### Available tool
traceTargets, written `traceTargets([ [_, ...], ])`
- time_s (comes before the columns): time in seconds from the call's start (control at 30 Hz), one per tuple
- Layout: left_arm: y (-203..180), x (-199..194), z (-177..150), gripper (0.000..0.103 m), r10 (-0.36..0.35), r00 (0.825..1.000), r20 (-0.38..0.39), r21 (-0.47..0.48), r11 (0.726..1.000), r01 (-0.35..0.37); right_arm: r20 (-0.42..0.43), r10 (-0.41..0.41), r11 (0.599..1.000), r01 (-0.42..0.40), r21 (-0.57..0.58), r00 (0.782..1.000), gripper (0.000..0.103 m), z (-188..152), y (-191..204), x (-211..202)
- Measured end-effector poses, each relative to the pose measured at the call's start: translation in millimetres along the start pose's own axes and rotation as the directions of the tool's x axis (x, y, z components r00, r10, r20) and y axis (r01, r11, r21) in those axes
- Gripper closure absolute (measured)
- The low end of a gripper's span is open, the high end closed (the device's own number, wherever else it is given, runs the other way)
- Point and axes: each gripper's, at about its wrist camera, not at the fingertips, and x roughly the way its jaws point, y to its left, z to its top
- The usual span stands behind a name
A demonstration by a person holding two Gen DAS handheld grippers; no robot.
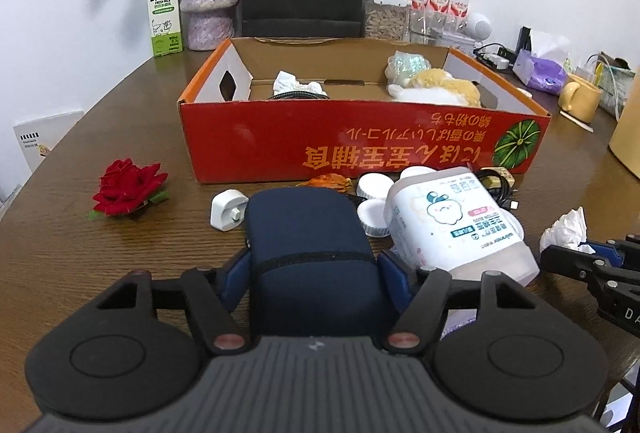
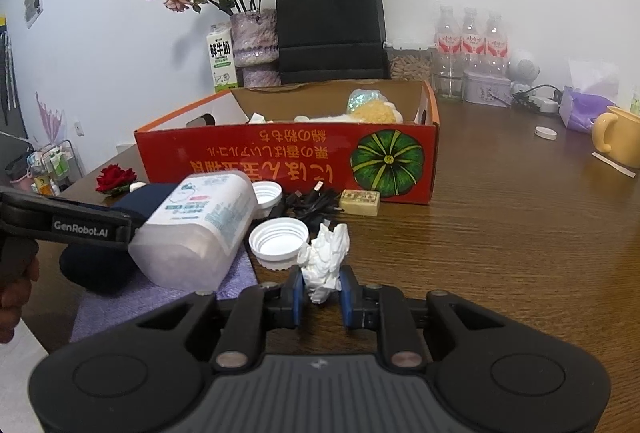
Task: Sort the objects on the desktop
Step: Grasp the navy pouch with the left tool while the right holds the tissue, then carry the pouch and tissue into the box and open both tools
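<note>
Left wrist view: the pouch (image 1: 308,245) is clamped by the left gripper (image 1: 314,269), the tissue (image 2: 325,261) by the right gripper (image 2: 322,299), probably for the box (image 1: 360,141).

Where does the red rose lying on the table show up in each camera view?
Left wrist view: the red rose lies at the left middle, left of the white plug.
Right wrist view: the rose is small, at the left, beside the box's left end.
Shared landmark: the red cardboard box with the green pumpkin picture.
</note>
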Motion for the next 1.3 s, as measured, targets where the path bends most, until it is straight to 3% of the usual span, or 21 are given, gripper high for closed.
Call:
traceTargets([
  [0.27, 2.6, -15.0, 0.5, 0.040, -0.001, 0.998, 0.056, -0.004, 1.000, 0.001, 0.021, -0.004, 1.000, 0.004, -0.001, 1.000, 0.085, 3.5, 1.1, -8.0],
  [0.37, 2.5, -11.9, -0.8, 0.040, 0.005, 1.000, 0.027, 0.001, 1.000, -0.005, 0.023, -0.001, 1.000, 0.001, -0.006, 1.000, 0.085, 3.8, 2.7, -9.8],
  [0.53, 0.5, -3.9, -2.1, 0.028, 0.036, 0.999, -0.012, 0.025, 0.999, -0.036, 0.029, 0.001, 1.000, 0.000, -0.010, 1.000, 0.085, 4.7, 4.7, -12.8],
  [0.67, 1.8, 7.5, -4.2, 0.030, 0.030, 0.999, -0.031, 0.022, 0.999, -0.030, 0.029, 0.002, 1.000, -0.002, -0.011, 1.000, 0.085, 5.1, 5.2, -13.5],
  [0.7, 1.5, 6.9, -3.9, 0.035, 0.026, 0.999, -0.027, 0.023, 0.999, -0.025, 0.028, 0.001, 1.000, -0.001, -0.010, 1.000, 0.085, 5.2, 5.4, -13.3],
  [1.07, 8.3, -30.6, 4.7, 0.037, -0.004, 0.996, 0.093, -0.018, 1.000, 0.005, 0.082, 0.008, 1.000, -0.007, -0.019, 0.997, 0.085, 17.1, 6.7, -25.6],
  [1.3, 9.3, -57.4, 42.0, 0.037, -0.015, 0.970, 0.244, -0.011, 1.000, 0.019, 0.161, 0.027, 0.999, -0.020, -0.049, 0.987, 0.085, 56.1, 10.1, -22.4],
])
